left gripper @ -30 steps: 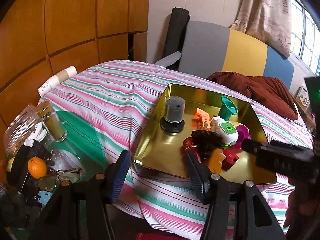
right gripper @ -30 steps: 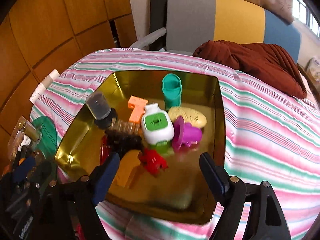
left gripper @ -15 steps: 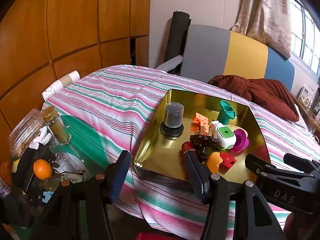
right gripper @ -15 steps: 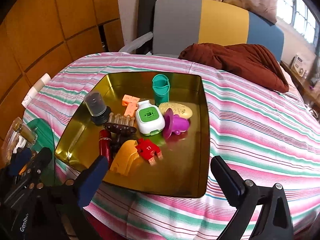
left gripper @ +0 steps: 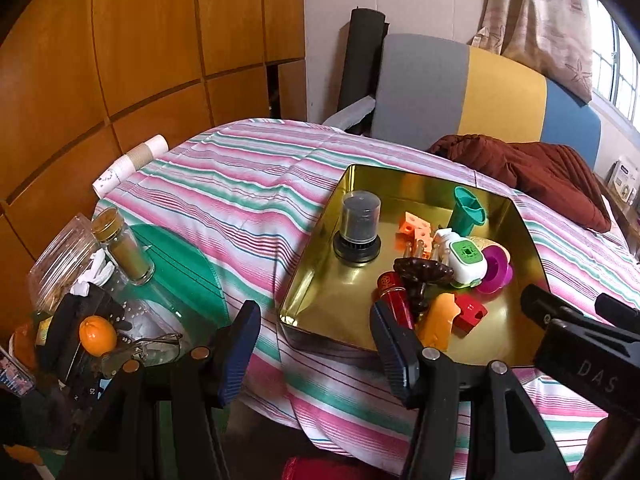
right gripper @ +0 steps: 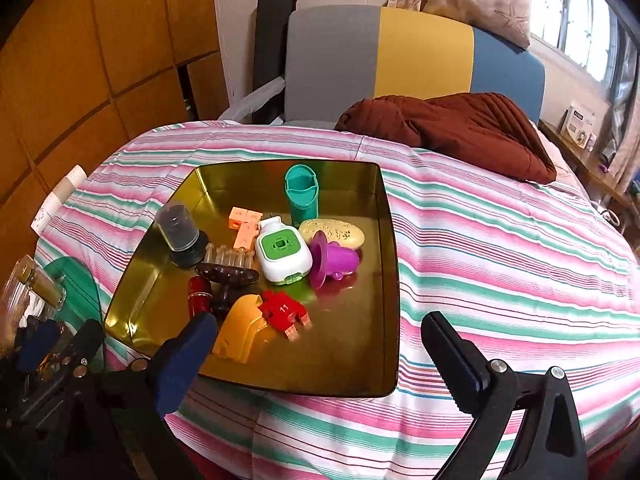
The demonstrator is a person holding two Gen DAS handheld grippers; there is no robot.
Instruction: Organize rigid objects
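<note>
A gold metal tray (right gripper: 352,364) (left gripper: 320,300) sits on the striped bed cover and holds several small rigid objects: a grey capped jar (right gripper: 178,232), a teal cup (right gripper: 302,194), orange blocks (right gripper: 244,224), a white and green device (right gripper: 282,254), a purple piece (right gripper: 334,260), a red piece (right gripper: 284,312), a yellow-orange piece (right gripper: 240,334) and a dark brown handle (right gripper: 226,274). My left gripper (left gripper: 314,346) is open and empty, held before the tray's near left corner. My right gripper (right gripper: 320,352) is open and empty, held over the tray's near edge.
A brown blanket (right gripper: 452,128) lies at the back right of the bed. A side table at the left holds a spice jar (left gripper: 122,250), an orange fruit (left gripper: 97,335), glasses and a plastic box. Paper cups (left gripper: 128,164) lie by the wooden wall.
Both grippers have drawn back and up from the tray, so it looks smaller and farther. The right gripper's jaws have opened wider. The objects in the tray have not moved.
</note>
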